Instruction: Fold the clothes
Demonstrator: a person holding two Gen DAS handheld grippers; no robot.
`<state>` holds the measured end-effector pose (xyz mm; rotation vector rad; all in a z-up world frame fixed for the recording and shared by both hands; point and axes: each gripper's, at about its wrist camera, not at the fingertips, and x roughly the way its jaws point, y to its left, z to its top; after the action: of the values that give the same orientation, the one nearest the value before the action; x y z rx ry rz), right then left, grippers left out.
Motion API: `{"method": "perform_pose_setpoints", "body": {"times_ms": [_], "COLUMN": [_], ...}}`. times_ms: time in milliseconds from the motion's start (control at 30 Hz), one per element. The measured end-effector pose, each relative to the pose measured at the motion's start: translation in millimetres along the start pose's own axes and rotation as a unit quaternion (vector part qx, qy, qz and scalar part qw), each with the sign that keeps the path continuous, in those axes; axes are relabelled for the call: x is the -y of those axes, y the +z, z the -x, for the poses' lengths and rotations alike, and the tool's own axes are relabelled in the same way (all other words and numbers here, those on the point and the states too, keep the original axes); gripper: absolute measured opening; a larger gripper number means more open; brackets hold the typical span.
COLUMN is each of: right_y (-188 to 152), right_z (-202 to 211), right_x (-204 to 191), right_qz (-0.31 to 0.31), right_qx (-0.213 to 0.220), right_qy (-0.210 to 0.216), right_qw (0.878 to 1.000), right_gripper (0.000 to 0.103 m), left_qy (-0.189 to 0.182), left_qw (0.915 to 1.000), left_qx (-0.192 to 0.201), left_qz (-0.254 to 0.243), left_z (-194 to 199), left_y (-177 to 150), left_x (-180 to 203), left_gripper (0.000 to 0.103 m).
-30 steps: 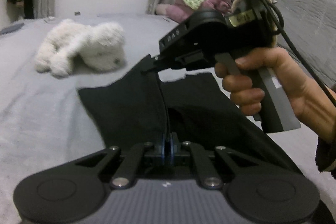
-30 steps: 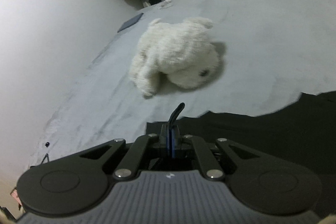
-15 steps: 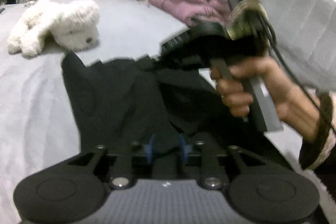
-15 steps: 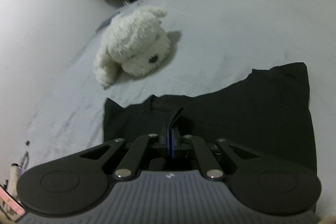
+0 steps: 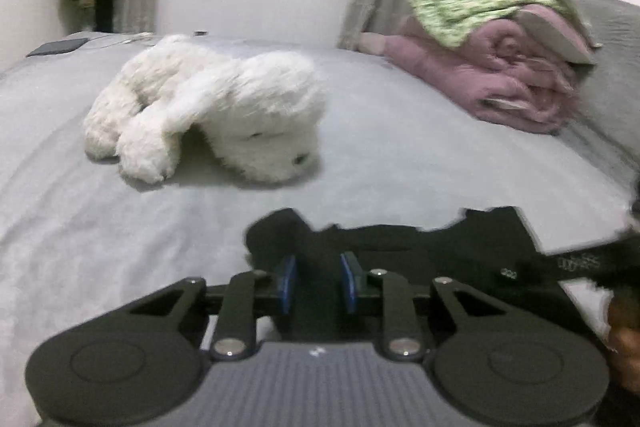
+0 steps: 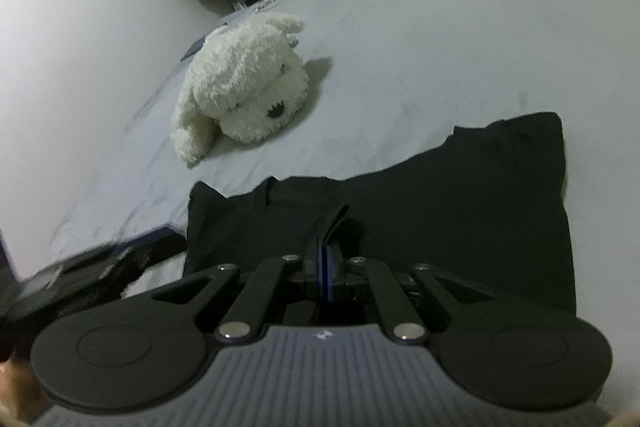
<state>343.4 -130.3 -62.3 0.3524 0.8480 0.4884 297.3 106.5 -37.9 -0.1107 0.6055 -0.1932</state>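
Observation:
A black garment (image 6: 460, 195) lies flat on the grey bed (image 6: 400, 47). My right gripper (image 6: 326, 267) is shut on a raised fold of it, and a strip of cloth sticks out past the pads. In the left wrist view my left gripper (image 5: 318, 279) hovers low over the garment's (image 5: 400, 239) near left corner. Its blue pads (image 5: 288, 279) stand apart and the jaws are closing, with black cloth lying between them and not pinched. The right gripper (image 5: 580, 263) shows blurred at the right edge. The left gripper (image 6: 80, 279) is a dark blur at lower left in the right wrist view.
A white plush dog (image 5: 224, 115) lies on the bed just beyond the garment. A rolled pink blanket (image 5: 500, 83) topped with green patterned cloth sits at the far right. A dark flat item (image 5: 56, 47) lies far left. A hand (image 5: 624, 339) is at the right edge.
My left gripper let go of the cloth edge, opened and swung left to the garment's corner. The right gripper sank with its fold, and the garment now lies flat.

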Motion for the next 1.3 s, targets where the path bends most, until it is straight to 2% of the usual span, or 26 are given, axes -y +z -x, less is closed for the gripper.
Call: {"method": "perform_pose_setpoints", "body": {"times_ms": [133,233,300,333,367,600,667,700,900,1067,1300], "right_y": [-1.6,-1.8,-2.5,-3.1,-4.1,-29.8,-41.6,-47.5,-85.9,-118.2,-170.1], "right_z": [-3.6,-2.1,3.2,6.4,9.8,49.0,63.3,70.4,108.9,136.2,168.5], "right_x": [4.1,7.6,7.4,7.8,8.8,4.1,-1.1,-3.7,-24.9,-39.7,-57.0], "right_qz": [0.003,-0.005,-0.007,-0.010,-0.015,-0.052,-0.056,-0.059,-0.066,-0.080,-0.092], "right_qx": [-0.004,-0.006,-0.004,-0.005,-0.007,-0.020,-0.022,-0.023,-0.029,-0.032,-0.044], "right_qy": [0.001,0.005,0.002,0.002,0.005,0.028,0.034,0.037,0.055,0.069,0.088], "right_qw": [1.000,1.000,1.000,1.000,1.000,0.998,0.998,0.997,0.996,0.994,0.991], "right_gripper": [0.005,0.007,0.013,0.014,0.014,0.015,0.027,0.029,0.030,0.030,0.030], "left_qy": [0.047,0.063,0.055,0.047,0.046,0.057,0.056,0.054,0.038,0.027,0.052], "left_qw": [0.9984,0.9963,0.9963,0.9962,0.9963,0.9974,0.9974,0.9975,0.9977,0.9965,0.9912], "left_qx": [0.003,0.013,0.006,-0.001,-0.002,-0.026,-0.034,-0.036,-0.052,-0.079,-0.113], "left_qz": [0.033,0.056,0.066,0.073,0.072,0.037,0.031,0.030,0.020,0.004,-0.045], "left_z": [-25.7,-22.7,-14.4,-9.6,-2.5,56.6,78.4,88.1,152.4,190.4,242.2], "left_y": [-1.2,7.3,9.9,10.6,9.5,-20.7,-32.8,-37.8,-73.7,-111.1,-167.6], "left_x": [-16.0,-18.6,-17.9,-17.8,-17.4,-2.3,3.6,5.8,27.6,49.0,66.3], "left_gripper": [0.005,0.004,0.015,0.027,0.033,0.034,0.036,0.036,0.036,0.036,0.036]}}
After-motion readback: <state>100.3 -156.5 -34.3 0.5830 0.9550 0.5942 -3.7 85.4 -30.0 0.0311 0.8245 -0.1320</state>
